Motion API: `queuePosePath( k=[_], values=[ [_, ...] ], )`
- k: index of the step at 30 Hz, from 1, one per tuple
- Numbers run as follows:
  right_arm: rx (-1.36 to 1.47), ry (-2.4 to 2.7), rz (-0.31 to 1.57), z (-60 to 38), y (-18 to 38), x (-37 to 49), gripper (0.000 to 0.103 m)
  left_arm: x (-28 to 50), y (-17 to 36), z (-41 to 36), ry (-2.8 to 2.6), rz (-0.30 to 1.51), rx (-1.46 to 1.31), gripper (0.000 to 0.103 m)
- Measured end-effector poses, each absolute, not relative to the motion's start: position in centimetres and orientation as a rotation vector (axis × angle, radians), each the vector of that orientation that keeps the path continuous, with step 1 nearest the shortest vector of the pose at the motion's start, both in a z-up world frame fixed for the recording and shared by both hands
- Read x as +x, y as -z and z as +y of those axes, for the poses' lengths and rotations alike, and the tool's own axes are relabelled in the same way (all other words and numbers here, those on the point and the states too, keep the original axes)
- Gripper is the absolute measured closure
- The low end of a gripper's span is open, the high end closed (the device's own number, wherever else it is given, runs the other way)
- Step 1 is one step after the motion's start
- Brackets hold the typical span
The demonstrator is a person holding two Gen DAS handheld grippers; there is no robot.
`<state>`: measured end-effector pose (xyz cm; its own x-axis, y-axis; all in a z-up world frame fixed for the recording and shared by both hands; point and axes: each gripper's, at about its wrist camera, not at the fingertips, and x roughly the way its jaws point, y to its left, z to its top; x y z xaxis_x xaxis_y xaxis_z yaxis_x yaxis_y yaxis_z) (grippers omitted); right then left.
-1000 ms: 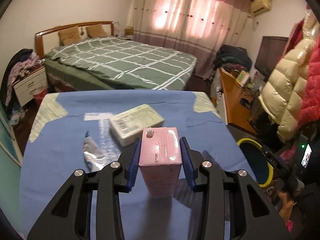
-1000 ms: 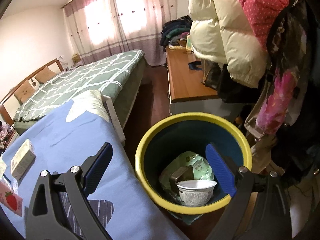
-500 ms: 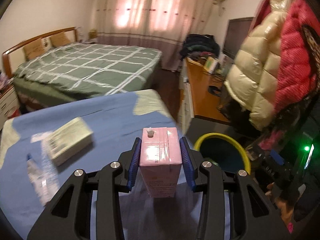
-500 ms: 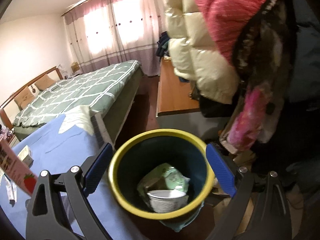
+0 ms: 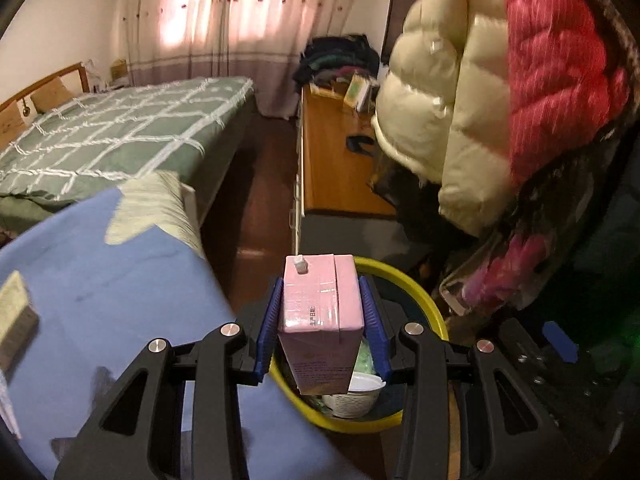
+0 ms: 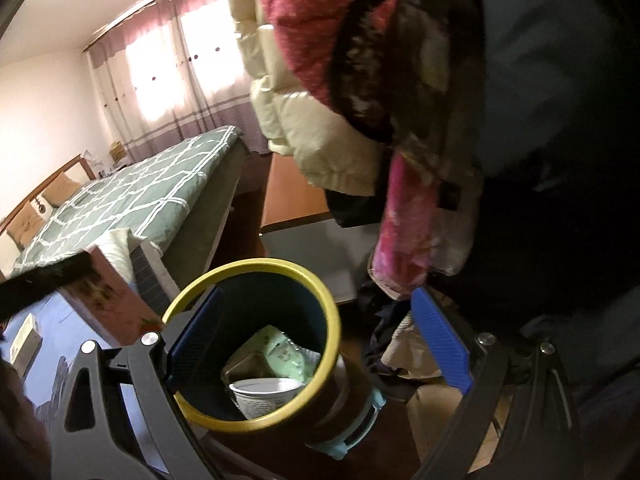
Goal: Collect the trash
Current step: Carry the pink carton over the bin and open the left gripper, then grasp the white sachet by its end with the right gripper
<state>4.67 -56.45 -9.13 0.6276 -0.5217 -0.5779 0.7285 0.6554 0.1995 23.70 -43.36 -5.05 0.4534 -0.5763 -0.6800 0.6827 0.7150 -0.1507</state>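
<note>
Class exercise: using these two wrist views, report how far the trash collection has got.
Done: a white cup and green wrapper lie in the yellow-rimmed bin.
In hand: the left gripper holds the pink carton over it, jaws starting to open.
Left: a box remains on the blue table; the right gripper is open.

You're in a home bedroom, made bed (image 5: pixel 120 132) with green checked quilt, drawn pink curtains (image 5: pixel 224 20), puffy coats (image 5: pixel 460 100) hanging, wooden dresser (image 5: pixel 336 168) alongside.
</note>
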Motion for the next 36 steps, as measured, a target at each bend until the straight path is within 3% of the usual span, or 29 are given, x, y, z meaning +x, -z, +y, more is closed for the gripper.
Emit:
queuePosePath(
  k=[2, 3, 4, 10, 16, 36],
  values=[
    [0.455, 0.739, 0.511, -56.6, 9.5, 4.6, 0.013, 23.6, 5.8, -43.7, 0.773, 0.802, 0.149, 0.046],
    [0.455, 0.738, 0.512, -56.7, 9.6, 4.5, 0.013, 23.6, 5.9, -43.5, 0.768, 0.803, 0.141, 0.033],
    [0.453, 0.735, 0.515, -56.5, 9.7, 4.6, 0.013, 23.3, 5.5, -42.9, 0.756, 0.784, 0.134, 0.028],
    [0.443, 0.683, 0.534, -54.9, 10.1, 6.0, 0.013, 23.4, 3.5, -37.2, 0.688, 0.731, 0.114, 0.02],
    [0.403, 0.615, 0.551, -51.9, 9.8, 8.1, 0.013, 24.6, 2.6, -27.3, 0.542, 0.716, 0.043, 0.014],
    [0.208, 0.269, 0.634, -34.2, 8.4, 19.6, 0.013, 29.6, 5.3, 3.5, -0.013, 0.641, -0.104, 0.012]
  ],
)
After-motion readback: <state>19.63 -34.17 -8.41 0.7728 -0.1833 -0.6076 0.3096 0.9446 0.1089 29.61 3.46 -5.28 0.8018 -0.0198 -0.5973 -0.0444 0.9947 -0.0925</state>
